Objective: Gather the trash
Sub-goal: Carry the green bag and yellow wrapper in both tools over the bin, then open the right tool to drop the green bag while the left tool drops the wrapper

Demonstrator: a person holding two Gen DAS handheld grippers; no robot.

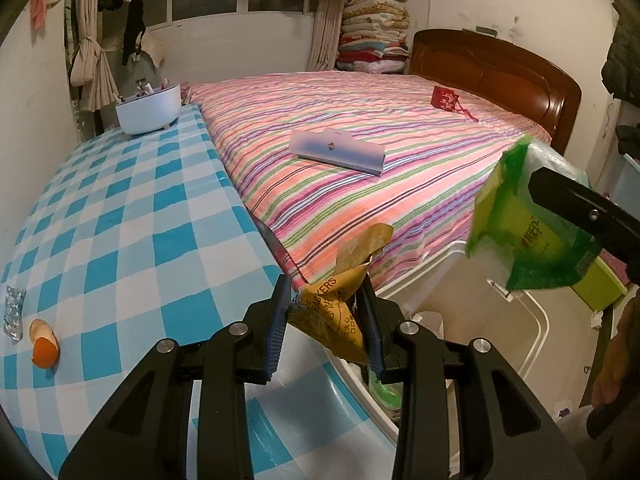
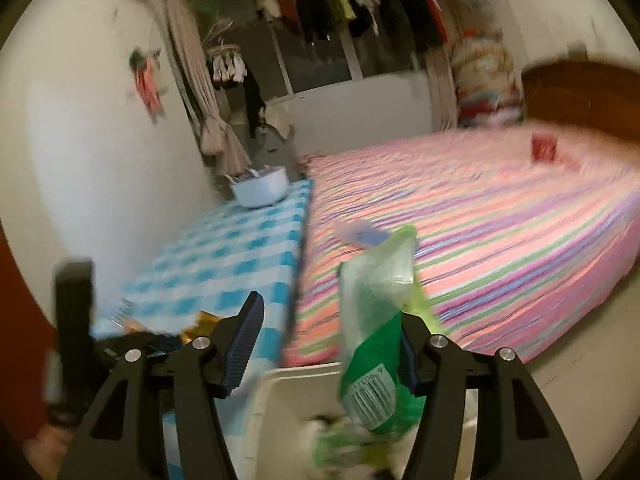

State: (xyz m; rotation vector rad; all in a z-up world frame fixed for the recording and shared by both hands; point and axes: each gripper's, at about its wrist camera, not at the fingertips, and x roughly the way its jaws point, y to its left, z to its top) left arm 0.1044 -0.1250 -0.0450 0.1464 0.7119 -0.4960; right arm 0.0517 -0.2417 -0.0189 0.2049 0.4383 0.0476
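Two black two-finger grippers work over one white plastic bin (image 1: pixel 532 320) at the lower right of the left wrist view, wedged between a table and a bed. The left gripper (image 1: pixel 326 328), bottom centre, has its ribbed blue pads clamped on one crumpled yellow cracker wrapper (image 1: pixel 340 312), which sticks up above the table's edge beside the bin. The right gripper (image 2: pixel 326 344) stands with jaws well apart; one glossy green-and-clear plastic bag (image 2: pixel 376 344) lies against its right finger only, the left pad clear of it, above the bin's open mouth (image 2: pixel 296 408). That view is blurred. Left on the table's smooth blue-and-white checked cloth (image 1: pixel 120 220): one curled orange peel (image 1: pixel 44 344) and one silvery foil blister strip (image 1: pixel 14 312), both at the far left edge, plus one round white bowl (image 1: pixel 148 110) at the upper left. On the pink striped bedspread (image 1: pixel 360 152) lie one flat pale folder (image 1: pixel 338 152) and one small red packet (image 1: pixel 446 98), well apart
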